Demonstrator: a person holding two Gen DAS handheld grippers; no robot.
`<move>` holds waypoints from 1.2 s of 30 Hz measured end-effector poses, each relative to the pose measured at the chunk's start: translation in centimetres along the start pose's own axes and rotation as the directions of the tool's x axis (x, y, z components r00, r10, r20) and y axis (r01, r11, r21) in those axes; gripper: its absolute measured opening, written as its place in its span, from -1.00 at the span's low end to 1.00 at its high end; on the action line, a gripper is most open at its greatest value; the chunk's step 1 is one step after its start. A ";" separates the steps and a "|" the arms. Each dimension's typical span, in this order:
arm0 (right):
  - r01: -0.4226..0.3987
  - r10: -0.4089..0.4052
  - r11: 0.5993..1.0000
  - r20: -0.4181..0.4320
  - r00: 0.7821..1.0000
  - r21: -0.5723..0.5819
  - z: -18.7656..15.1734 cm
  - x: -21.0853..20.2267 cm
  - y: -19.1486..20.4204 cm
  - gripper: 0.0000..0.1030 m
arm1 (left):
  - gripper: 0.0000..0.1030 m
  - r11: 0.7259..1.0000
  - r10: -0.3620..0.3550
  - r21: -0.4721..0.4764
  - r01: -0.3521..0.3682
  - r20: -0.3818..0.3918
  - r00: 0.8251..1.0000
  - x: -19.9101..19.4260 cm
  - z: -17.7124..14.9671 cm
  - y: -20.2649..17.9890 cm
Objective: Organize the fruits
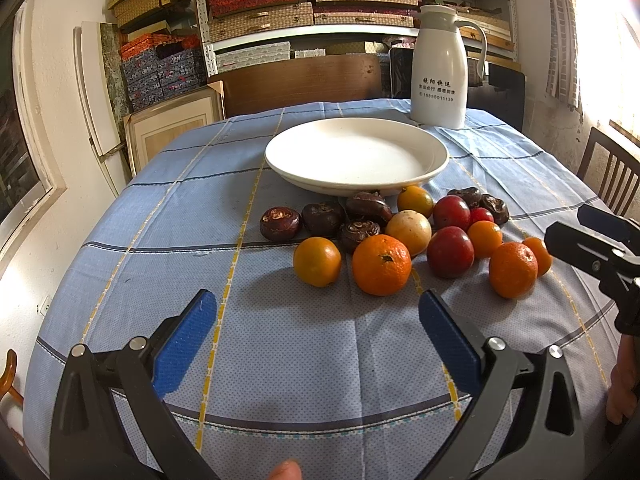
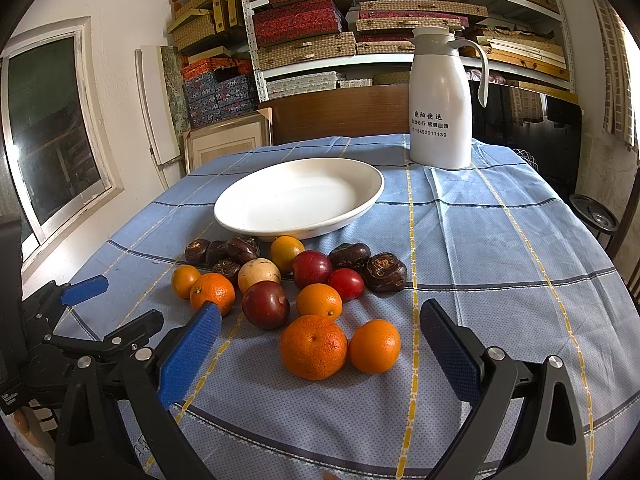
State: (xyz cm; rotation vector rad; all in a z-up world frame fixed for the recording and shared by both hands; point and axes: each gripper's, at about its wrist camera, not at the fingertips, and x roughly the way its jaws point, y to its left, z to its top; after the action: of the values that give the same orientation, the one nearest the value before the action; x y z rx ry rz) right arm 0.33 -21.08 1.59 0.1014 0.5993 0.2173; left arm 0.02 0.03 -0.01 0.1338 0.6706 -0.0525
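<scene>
Right view alone — stool (image 2: 593, 215).

The scene is lit by daylight that enters right of the white plate (image 1: 356, 156), where the upper right corner of the left wrist view is burnt out to white glare and detail is lost. Soft, short shadows are cast under the fruits just in front of the plate, and a dull sheen is seen on its inner surface (image 2: 300, 196). Strong fisheye bending is shown toward the edges, with dark vignetted corners, while the area around the plate is rendered sharp.
</scene>
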 end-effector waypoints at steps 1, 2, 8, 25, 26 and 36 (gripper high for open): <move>0.000 0.000 1.000 0.000 1.000 0.000 0.0 0.0 0.0 0.93 | 0.92 1.000 0.000 0.000 0.000 -0.001 1.000 0.0 0.0 0.0; 0.000 0.000 1.000 0.000 1.000 0.000 0.0 0.0 0.0 0.93 | 0.92 1.000 0.000 0.001 0.000 -0.002 1.000 0.0 0.0 0.0; -0.010 0.010 1.000 -0.002 1.000 0.005 -0.1 0.0 -0.1 0.93 | 0.92 1.000 0.006 0.000 -0.006 -0.011 1.000 0.4 0.1 -0.2; -0.021 0.022 0.999 -0.025 0.999 0.034 0.1 0.8 -0.7 0.93 | 0.92 1.000 -0.003 0.004 0.003 -0.010 1.000 0.4 -0.1 -0.2; -0.022 0.023 0.999 -0.024 0.999 0.033 0.0 0.8 -0.7 0.93 | 0.92 1.000 -0.003 0.004 0.003 -0.010 1.000 0.4 -0.1 -0.2; -0.024 0.025 0.999 -0.017 1.000 0.027 -0.1 0.6 -0.5 0.93 | 0.92 1.000 -0.006 0.004 0.006 -0.018 1.000 0.4 -0.1 -0.3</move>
State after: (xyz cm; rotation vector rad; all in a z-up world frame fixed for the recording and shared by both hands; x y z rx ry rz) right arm 0.82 -21.47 1.15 0.1330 0.6186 0.2341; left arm 0.27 -0.30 -0.35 0.1366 0.6889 -0.0589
